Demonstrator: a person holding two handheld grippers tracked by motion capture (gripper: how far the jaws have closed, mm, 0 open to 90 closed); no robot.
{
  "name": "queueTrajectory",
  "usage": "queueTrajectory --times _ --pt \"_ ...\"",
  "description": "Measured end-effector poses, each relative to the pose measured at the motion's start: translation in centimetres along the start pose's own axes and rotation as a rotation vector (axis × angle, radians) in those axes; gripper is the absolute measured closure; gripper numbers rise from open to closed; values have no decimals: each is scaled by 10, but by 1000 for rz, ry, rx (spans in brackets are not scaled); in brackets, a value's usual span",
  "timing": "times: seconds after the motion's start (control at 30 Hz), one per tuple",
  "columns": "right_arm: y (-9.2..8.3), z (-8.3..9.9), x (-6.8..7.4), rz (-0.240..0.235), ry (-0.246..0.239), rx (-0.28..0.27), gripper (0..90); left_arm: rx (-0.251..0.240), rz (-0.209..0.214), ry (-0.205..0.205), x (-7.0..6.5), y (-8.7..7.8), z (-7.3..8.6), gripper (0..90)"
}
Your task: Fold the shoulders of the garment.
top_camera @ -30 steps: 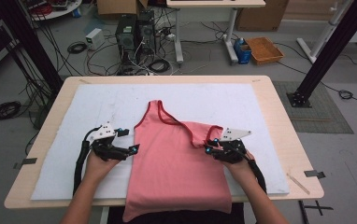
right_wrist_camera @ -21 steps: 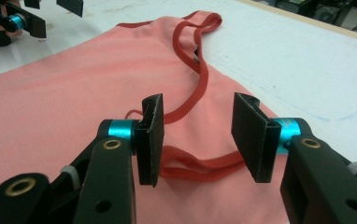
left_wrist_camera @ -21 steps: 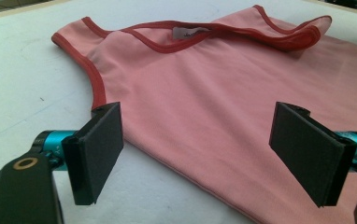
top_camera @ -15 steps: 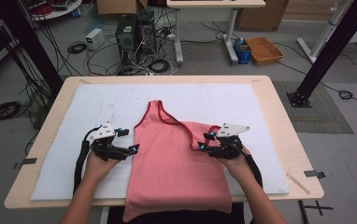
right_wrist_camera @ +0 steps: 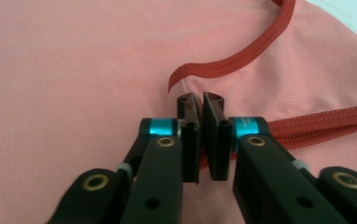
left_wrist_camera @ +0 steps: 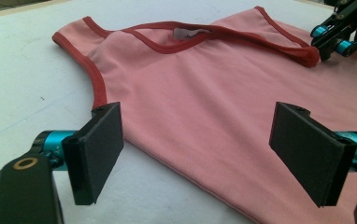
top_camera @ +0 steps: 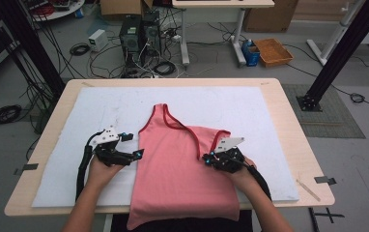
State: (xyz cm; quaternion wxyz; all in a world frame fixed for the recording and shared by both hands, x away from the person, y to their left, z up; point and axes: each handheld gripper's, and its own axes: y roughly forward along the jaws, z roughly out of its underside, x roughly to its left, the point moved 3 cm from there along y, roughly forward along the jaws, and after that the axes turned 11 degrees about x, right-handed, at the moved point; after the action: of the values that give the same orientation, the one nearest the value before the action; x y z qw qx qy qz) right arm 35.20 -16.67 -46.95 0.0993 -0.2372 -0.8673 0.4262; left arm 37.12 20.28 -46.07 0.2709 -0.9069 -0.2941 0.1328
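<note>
A pink tank top (top_camera: 177, 164) with dark red trim lies flat on the white mat (top_camera: 250, 111), its hem hanging over the near table edge. My right gripper (top_camera: 206, 158) rests on its right side, shut on the red-trimmed armhole edge (right_wrist_camera: 223, 67), which is pulled inward over the pink cloth (right_wrist_camera: 74, 60). My left gripper (top_camera: 133, 145) is open just off the shirt's left edge. In the left gripper view its fingers (left_wrist_camera: 99, 149) straddle that edge of the tank top (left_wrist_camera: 204, 93) without gripping it. The right gripper (left_wrist_camera: 340, 32) shows far off by the folded strap.
The mat covers most of the wooden table (top_camera: 289, 121). A thin wooden stick (top_camera: 308, 190) lies near the table's right front corner. Beyond the far edge the floor holds cables, a computer tower (top_camera: 132, 36) and an orange tray (top_camera: 273, 50).
My right gripper has moved left toward the shirt's middle, dragging the right shoulder strap inward over the body. The left gripper has stayed in place, open.
</note>
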Motion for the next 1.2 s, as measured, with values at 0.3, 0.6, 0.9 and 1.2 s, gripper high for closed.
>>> queueTrajectory --times 0.3,0.6,0.9,1.2 --pt "-10 0 4 5 -14 -8 879 -4 2 -8 1 0 0 179" --pt "-5 3 5 1 -1 21 759 -4 2 -9 1 0 0 179" --pt "-24 15 -13 46 147 -70 388 -5 -6 -29 2 0 0 179" --pt "-53 51 -25 75 308 -208 214 7 -41 -70 5 1 -1 180"
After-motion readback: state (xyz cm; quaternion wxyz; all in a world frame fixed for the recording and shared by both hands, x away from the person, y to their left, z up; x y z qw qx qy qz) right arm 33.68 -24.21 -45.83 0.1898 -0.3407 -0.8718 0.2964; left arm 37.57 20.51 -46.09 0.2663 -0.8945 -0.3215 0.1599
